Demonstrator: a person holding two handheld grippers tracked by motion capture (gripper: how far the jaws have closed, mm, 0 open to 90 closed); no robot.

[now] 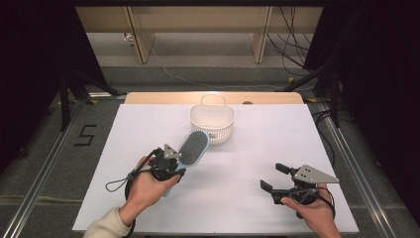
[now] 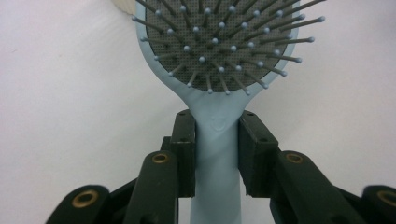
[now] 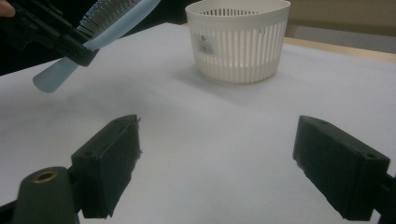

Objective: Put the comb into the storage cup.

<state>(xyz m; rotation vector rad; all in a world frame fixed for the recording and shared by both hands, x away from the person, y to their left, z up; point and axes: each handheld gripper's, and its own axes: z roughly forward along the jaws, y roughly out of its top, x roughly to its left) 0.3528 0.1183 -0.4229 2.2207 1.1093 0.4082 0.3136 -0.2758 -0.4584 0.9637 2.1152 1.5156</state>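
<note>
Pale blue hairbrush (image 1: 192, 147) clamped by left gripper (image 1: 171, 159) near white basket (image 1: 212, 122), above table (image 1: 257, 148). Handle pinched, bristles ahead, in left gripper view. Right gripper (image 3: 217, 163) spread, nothing between, in right gripper view.

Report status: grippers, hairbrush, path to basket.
Left hand-held gripper shut on hairbrush handle, brush held off the table. Right hand-held gripper open, empty. Basket ahead, path clear.

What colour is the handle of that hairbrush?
Pale blue. The hairbrush handle shows best in the left gripper view, clamped between the black tongs.
</note>
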